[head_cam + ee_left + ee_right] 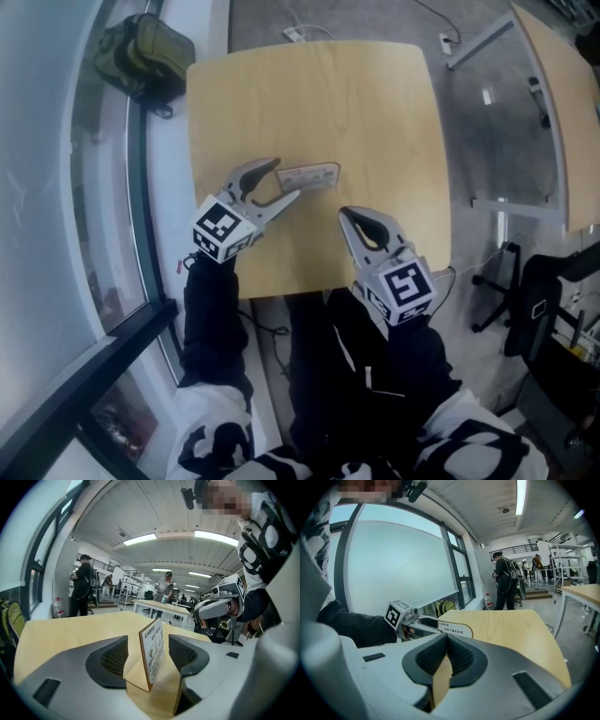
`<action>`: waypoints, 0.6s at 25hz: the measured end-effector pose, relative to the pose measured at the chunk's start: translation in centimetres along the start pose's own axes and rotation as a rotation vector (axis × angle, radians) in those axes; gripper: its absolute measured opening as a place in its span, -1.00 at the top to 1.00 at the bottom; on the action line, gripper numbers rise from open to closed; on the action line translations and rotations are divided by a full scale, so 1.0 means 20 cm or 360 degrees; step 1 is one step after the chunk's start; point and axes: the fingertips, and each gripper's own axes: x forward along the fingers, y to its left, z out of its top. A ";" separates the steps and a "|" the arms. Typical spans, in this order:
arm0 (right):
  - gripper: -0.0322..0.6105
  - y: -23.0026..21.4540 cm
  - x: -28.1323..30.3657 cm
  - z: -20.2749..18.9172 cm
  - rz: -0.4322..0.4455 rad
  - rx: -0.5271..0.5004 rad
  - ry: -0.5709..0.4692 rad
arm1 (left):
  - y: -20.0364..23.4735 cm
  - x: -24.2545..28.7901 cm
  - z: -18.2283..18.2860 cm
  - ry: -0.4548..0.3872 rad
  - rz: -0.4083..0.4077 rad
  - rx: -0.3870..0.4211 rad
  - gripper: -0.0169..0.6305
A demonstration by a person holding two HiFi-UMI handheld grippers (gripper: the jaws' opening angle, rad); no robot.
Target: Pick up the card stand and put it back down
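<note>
The card stand (309, 175), a small wooden-edged sign with printed text, stands upright on the light wooden table (375, 103). My left gripper (286, 180) is open with the stand's left end between its jaws. In the left gripper view the stand (152, 644) sits between the ribbed pads (114, 658) with a gap on each side, and neither pad touches it. My right gripper (349, 216) is shut on nothing, hovering over the table's near right part, a little apart from the stand. From the right gripper view the stand (457, 631) and the left gripper (419, 623) show beyond the shut jaws.
An olive backpack (141, 52) lies on the floor by the window, left of the table. A second table (562, 94) and a dark office chair (534, 300) are to the right. People (84, 590) stand far back in the room.
</note>
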 end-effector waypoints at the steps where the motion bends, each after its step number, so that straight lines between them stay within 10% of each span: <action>1: 0.84 -0.01 0.00 0.00 -0.0006 0.0003 -0.0006 | 0.00 0.03 0.00 -0.0007 -0.0026 -0.0004 0.12; 15: 0.84 -0.13 -0.04 -0.06 -0.0043 0.0050 0.0030 | -0.13 0.29 0.05 -0.0032 -0.0424 -0.0043 0.20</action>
